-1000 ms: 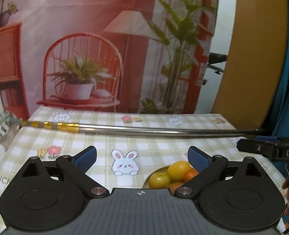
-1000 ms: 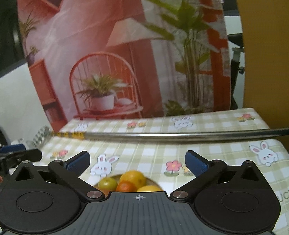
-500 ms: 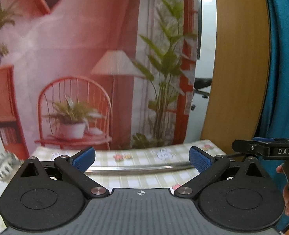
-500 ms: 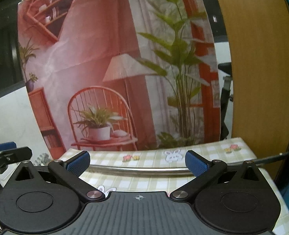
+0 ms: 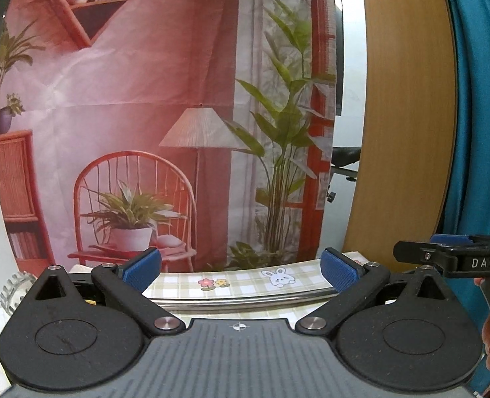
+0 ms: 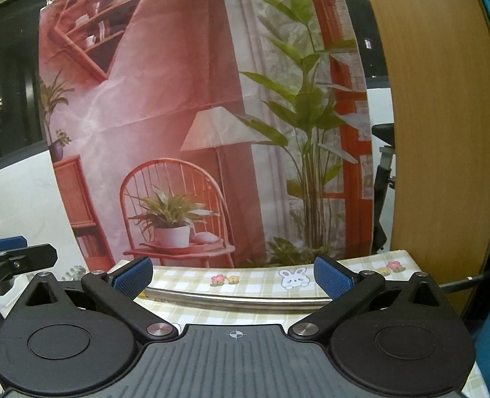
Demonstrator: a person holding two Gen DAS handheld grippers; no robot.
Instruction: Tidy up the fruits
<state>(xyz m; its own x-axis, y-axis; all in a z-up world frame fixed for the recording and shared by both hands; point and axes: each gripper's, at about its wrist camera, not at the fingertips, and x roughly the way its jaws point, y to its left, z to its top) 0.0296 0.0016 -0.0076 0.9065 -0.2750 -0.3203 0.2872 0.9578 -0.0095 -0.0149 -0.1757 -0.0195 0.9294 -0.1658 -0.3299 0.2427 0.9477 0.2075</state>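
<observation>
Two grippers are up in the air, and we hold one in each hand. Our left gripper (image 5: 240,270) has its blue fingers (image 5: 339,273) spread wide, with nothing between them. Our right gripper (image 6: 233,273) is spread wide too, and it is empty as well.

We cannot see any fruit right now. Both cameras look out over the far end of the table (image 5: 245,280) at the big picture cloth (image 5: 145,116) hanging at 12 o'clock. The fruit must be lower down, under our view, but that is only our guess.

A long shiny metal rod (image 5: 245,300) lies across the checked tablecloth, just past our fingers. In the right view the same rod (image 6: 238,300) runs from 9 o'clock to 3 o'clock.

We think fruit is round and smooth, so it can roll or slip. It is light, but soft kinds can bruise. We would close on the fat middle of each one, gently, not hard.

In the left view, our other gripper sticks in at 3 o'clock, and we can read "DAS" (image 5: 483,262) on it in white letters. Little bunny and flower pictures dot the cloth, with no words we can read.
</observation>
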